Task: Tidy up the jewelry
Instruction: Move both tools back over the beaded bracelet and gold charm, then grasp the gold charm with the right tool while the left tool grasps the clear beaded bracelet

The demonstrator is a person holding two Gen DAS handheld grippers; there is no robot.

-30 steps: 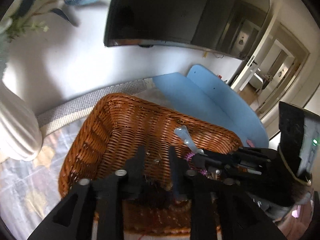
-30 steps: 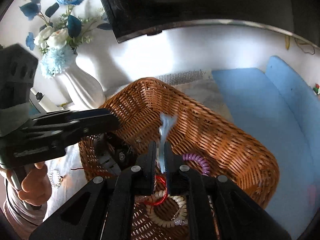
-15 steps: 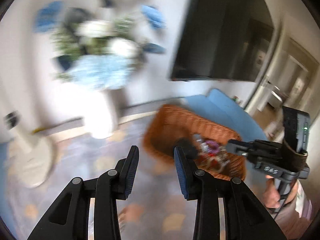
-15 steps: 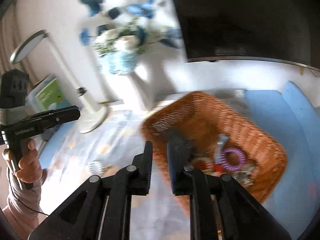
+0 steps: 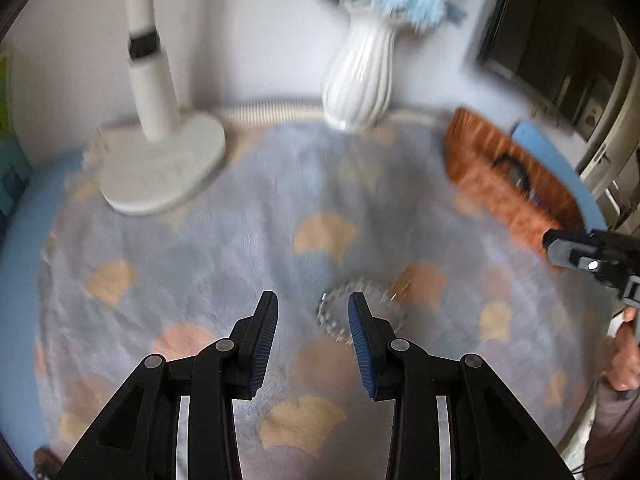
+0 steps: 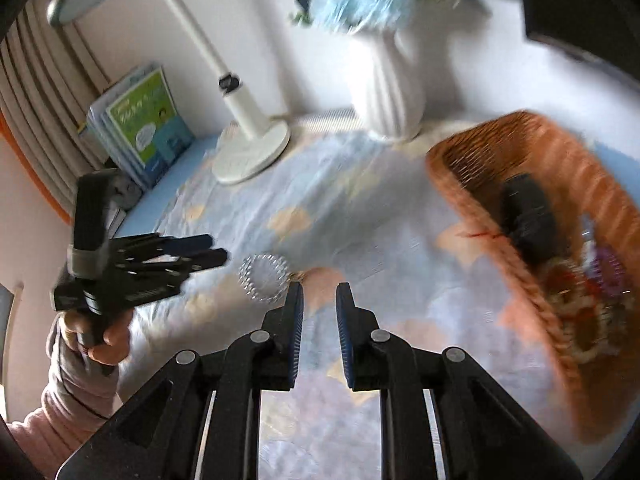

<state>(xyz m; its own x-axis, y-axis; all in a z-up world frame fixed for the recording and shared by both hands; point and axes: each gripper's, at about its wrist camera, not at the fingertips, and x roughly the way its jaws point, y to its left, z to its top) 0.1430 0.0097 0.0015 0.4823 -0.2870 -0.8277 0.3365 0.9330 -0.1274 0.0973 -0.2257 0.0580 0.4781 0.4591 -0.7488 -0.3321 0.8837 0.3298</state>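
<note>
**One bracelet left outside the basket**

Most of the jewelry seems already collected. The wicker basket (image 6: 532, 216) at the right side of the counter (image 5: 240, 248) holds a dark item, a purple coil, some red and cream pieces; the blur does not allow to name them more exactly. Only one piece is visible outside: a clear beaded bracelet (image 5: 344, 312), which lies flat on the patterned cloth that covers the counter. So the remaining work, as far as one can judge, is to pick up this bracelet and bring it to the basket.

The left tongs (image 5: 313, 308) are open wide and hold nothing. In the left wrist view the bracelet lies just ahead of them and a little to the right: the right fingertip covers a part of the ring, and the left fingertip stands apart from it. Whether the tips touch the cloth cannot be told. A small shift to the right would probably be needed to centre the ring between the fingers.

The right tongs (image 6: 319, 296) are also empty, with a narrower gap. In the right wrist view the bracelet is near their left fingertip, a little ahead, between them and the left tongs. The basket is well apart from the bracelet, to the right.

A white vase (image 5: 360, 76) and a lamp base (image 5: 160, 168) stand at the back of the counter.
</note>
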